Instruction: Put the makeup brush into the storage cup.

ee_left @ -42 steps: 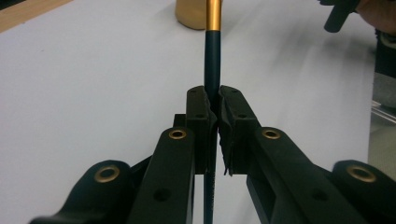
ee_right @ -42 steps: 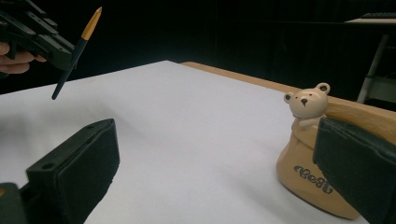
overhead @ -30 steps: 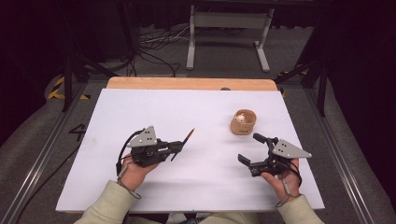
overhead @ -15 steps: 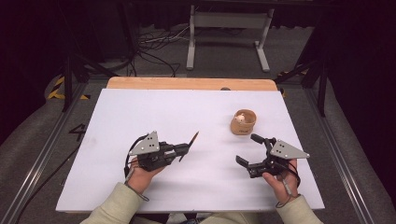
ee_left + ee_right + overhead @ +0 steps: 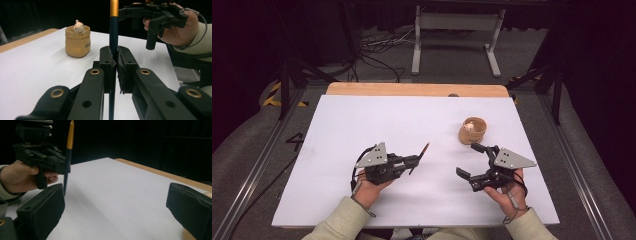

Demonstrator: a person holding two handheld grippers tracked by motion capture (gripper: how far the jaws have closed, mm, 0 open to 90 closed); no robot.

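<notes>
In the lower centre of the high view the left gripper (image 5: 413, 161) is clamped on the pen (image 5: 420, 157); it looks light, stiff and slippery, best held mid-barrel; the right gripper (image 5: 471, 161) stands apart, empty.

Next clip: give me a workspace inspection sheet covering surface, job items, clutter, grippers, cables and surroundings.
Surface: white sheet on a wooden table.
Job's things: dark pen with a gold end, clamped upright; tan holder with a small figurine, standing apart.
Clutter: nothing seen.
Grippers: left gripper shut on the pen; right gripper open, nothing between its jaws.
Cables: a cable trails from the left gripper; more on the floor.
Surroundings: grey stand, dark backdrop.
</notes>
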